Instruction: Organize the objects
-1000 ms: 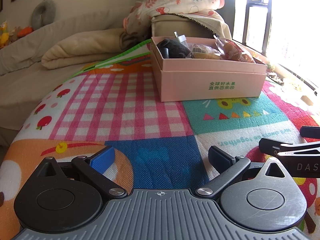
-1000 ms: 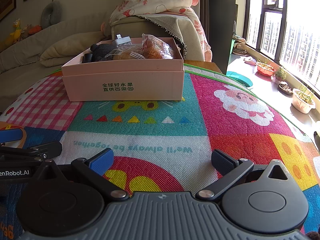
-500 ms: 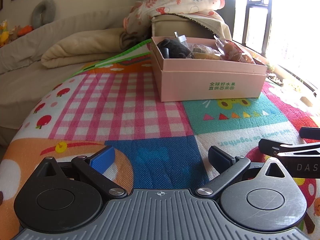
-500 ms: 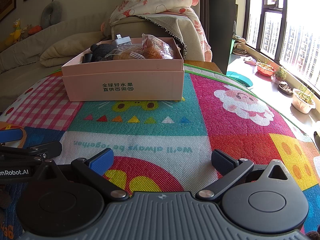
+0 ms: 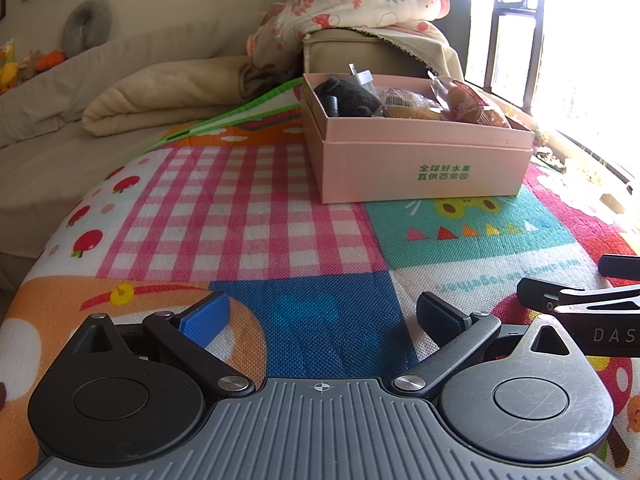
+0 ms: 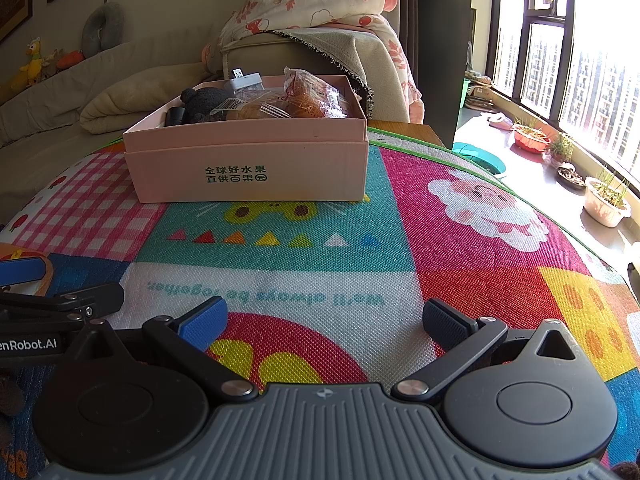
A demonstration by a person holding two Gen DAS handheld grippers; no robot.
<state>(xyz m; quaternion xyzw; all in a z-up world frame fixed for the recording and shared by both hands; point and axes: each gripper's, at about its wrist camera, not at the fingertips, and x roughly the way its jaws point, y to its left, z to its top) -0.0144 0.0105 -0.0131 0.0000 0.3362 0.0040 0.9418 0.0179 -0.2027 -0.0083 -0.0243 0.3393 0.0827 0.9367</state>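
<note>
A pink cardboard box (image 5: pixel 424 168) stands on the colourful mat, also in the right wrist view (image 6: pixel 248 172). Inside lie a dark plush toy (image 5: pixel 348 96), wrapped pastries (image 5: pixel 460 104) and a white charger (image 6: pixel 244 80). My left gripper (image 5: pixel 320 316) is open and empty, low over the mat, well short of the box. My right gripper (image 6: pixel 324 320) is open and empty beside it, the same distance from the box. Each gripper shows at the edge of the other's view: the right one (image 5: pixel 580 300), the left one (image 6: pixel 60 304).
The patterned mat (image 6: pixel 480 208) covers a table. A beige sofa with a folded blanket (image 5: pixel 168 96) and a floral quilt (image 6: pixel 316 0) stands behind. A windowsill with plant pots (image 6: pixel 604 200) runs along the right.
</note>
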